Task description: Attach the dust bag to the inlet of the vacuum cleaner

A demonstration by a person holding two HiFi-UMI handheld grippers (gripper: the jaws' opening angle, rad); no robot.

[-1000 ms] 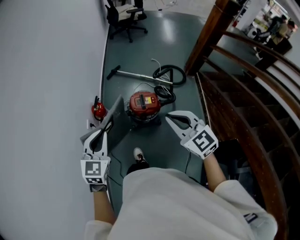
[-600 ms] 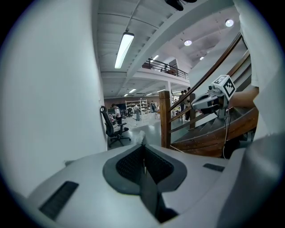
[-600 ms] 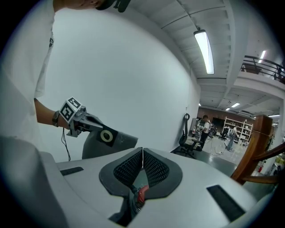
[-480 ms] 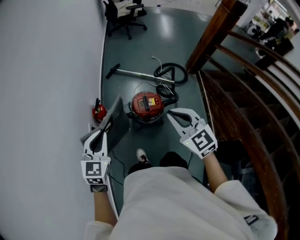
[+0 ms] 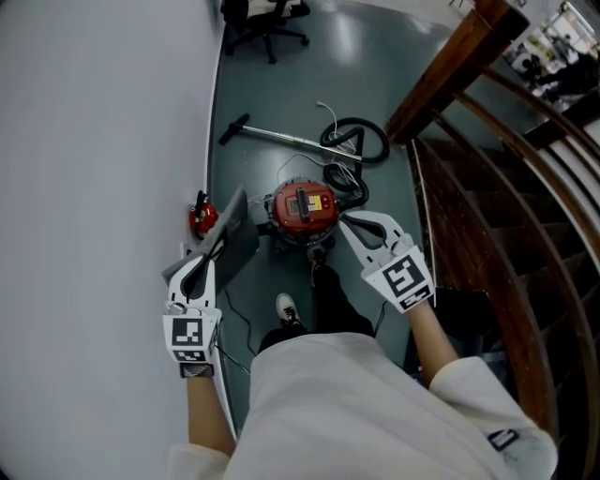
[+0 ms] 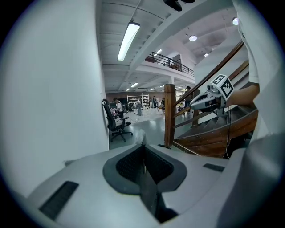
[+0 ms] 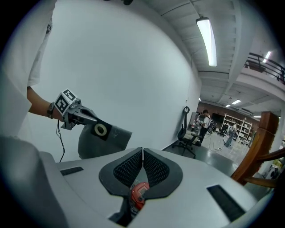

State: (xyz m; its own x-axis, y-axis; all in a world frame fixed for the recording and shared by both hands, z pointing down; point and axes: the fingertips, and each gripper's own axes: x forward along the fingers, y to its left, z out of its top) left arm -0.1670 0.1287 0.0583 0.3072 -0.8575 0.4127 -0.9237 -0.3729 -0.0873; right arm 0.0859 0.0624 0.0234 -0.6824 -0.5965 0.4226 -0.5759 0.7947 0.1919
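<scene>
The red vacuum cleaner (image 5: pixel 305 208) stands on the dark floor ahead of me. My left gripper (image 5: pixel 216 248) is shut on the edge of a grey dust bag (image 5: pixel 236 236), held off the floor to the left of the vacuum. In the right gripper view the dust bag (image 7: pixel 107 138) shows a dark collar with a round hole (image 7: pixel 100 129), pinched by the left gripper (image 7: pixel 87 116). A thin grey sheet runs between the left gripper's (image 6: pixel 143 149) jaws. My right gripper (image 5: pixel 349 225) hangs just right of the vacuum, shut and empty. Below the right gripper's (image 7: pixel 142 152) jaws, the vacuum cleaner (image 7: pixel 139 194) peeks through.
The vacuum's metal wand (image 5: pixel 281 137) and coiled black hose (image 5: pixel 358 142) lie on the floor behind it. A red fire extinguisher (image 5: pixel 202 217) stands by the white wall at left. A wooden staircase (image 5: pixel 506 197) rises at right. An office chair (image 5: pixel 267 19) stands farther back.
Both grippers have moved forward and down toward the vacuum, which now sits nearer in the head view. A leg has stepped forward. The bag stays in the left gripper.
</scene>
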